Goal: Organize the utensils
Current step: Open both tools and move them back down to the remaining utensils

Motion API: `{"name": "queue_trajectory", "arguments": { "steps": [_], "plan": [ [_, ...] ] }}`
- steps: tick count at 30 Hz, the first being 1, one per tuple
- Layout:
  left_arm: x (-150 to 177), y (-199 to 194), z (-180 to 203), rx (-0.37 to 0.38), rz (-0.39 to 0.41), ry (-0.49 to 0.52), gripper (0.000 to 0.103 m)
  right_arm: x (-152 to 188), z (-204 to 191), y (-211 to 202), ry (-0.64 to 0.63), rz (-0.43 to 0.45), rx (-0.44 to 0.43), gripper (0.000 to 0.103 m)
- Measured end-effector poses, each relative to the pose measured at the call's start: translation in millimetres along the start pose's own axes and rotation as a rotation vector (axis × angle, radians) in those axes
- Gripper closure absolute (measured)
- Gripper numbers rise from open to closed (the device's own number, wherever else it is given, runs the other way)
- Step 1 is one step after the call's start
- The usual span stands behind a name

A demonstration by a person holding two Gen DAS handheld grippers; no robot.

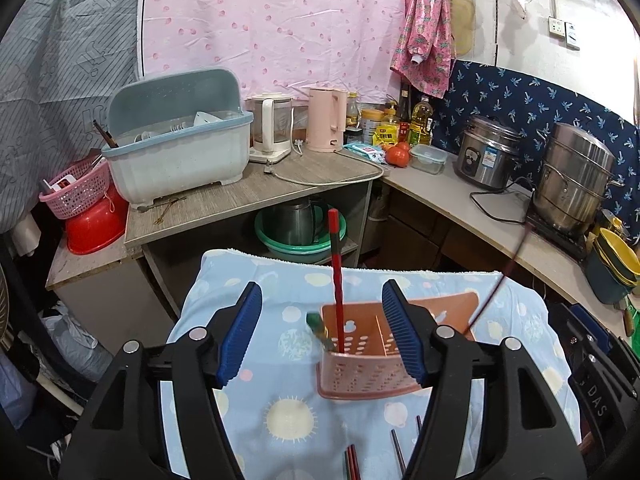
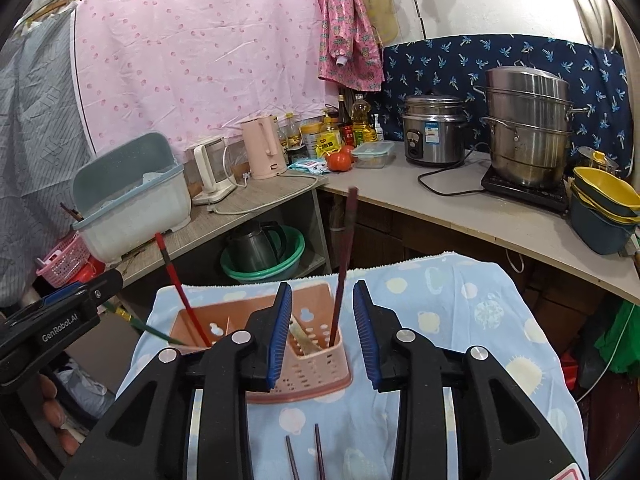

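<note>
Inside pink holder [image 1: 362,376]: red chopstick [image 1: 337,276] upright, released.

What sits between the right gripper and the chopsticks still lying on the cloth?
Nothing visible. The loose chopsticks lie on the bare blue cloth, just below the right gripper, whose jaws are open and hold nothing. The pink holder stands farther away, beyond them, not over them.

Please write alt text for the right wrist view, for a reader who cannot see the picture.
The open right tongs frame a pink utensil basket on a blue patterned cloth, nothing gripped between their blue pads. A dark chopstick and a red chopstick stand in separate compartments; two more chopsticks lie on the cloth below. The left tongs show at the left edge.
</note>
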State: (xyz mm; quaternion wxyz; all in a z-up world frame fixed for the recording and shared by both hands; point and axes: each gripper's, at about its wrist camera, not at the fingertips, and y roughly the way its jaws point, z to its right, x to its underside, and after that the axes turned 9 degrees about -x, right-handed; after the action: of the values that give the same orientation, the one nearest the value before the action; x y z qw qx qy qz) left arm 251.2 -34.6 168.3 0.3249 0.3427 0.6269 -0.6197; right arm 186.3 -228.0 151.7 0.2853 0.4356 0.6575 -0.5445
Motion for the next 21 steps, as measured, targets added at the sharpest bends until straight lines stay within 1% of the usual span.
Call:
{"name": "queue_trajectory", "arguments": {
  "steps": [9,14,21],
  "plan": [
    [32.1,-31.4,-3.1,0.021,-0.017,0.009,0.043,36.9,0.5,-30.8,-0.003,-0.051,-0.003,0.071],
    [61.0,-40.2,-4.3,0.034,-0.062,0.012,0.042,67.1,5.3,-44.5,0.002,-0.101,-0.002,0.071],
    [109.7,-42.4,-5.6,0.044,-0.147,0.030,0.042,111.9,8.6,-56.4,-0.010,-0.186,0.006,0.071]
  ]
}}
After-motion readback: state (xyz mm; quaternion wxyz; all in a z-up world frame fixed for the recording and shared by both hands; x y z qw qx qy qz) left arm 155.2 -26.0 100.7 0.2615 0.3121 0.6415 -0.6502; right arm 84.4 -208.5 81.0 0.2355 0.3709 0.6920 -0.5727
